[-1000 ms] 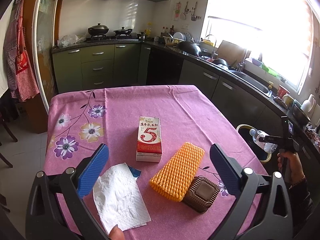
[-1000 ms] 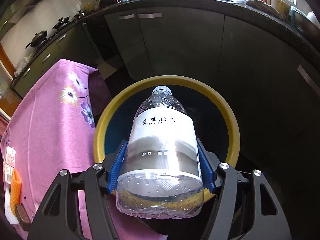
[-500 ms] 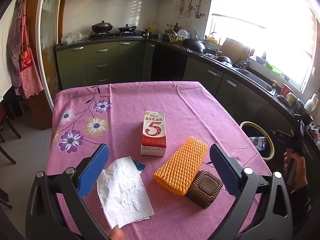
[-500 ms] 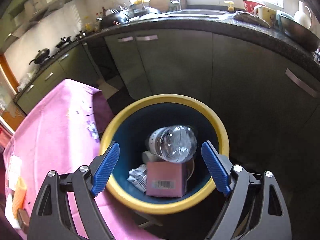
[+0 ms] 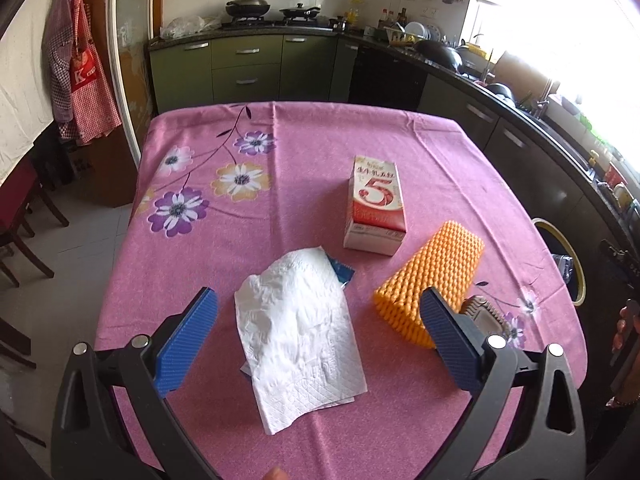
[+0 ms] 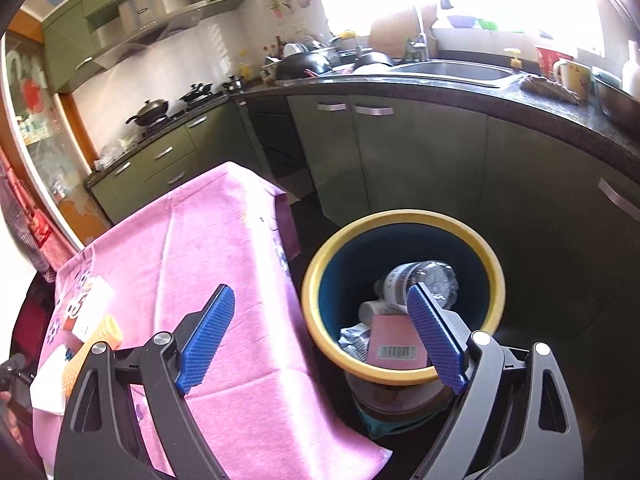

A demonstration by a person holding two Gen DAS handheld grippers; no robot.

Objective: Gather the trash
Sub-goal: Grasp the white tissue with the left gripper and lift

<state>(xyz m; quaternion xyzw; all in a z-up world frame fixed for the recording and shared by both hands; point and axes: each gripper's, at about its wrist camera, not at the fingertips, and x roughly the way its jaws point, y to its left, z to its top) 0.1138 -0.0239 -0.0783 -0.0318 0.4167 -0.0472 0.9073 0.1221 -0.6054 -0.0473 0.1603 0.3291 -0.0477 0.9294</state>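
Brown tray [image 5: 486, 316]: largely hidden behind the left gripper's [image 5: 318, 338] right finger and the orange foam sleeve [image 5: 430, 276]. Blue packet [image 5: 341, 270]: only a corner shows beyond the white napkin [image 5: 298, 332]. Yellow-rimmed bin [image 5: 568, 260]: cut by the surface's edge in the left view. In the right view, bin contents [image 6: 394, 344] partly screened by one finger; carton print [image 6: 86, 306] unreadable.

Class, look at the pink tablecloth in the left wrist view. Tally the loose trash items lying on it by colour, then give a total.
White, paper napkin: 1
Red and white, carton: 1
Orange, foam net: 1
Brown, tray: 1
Blue, wrapper: 1
Total: 5
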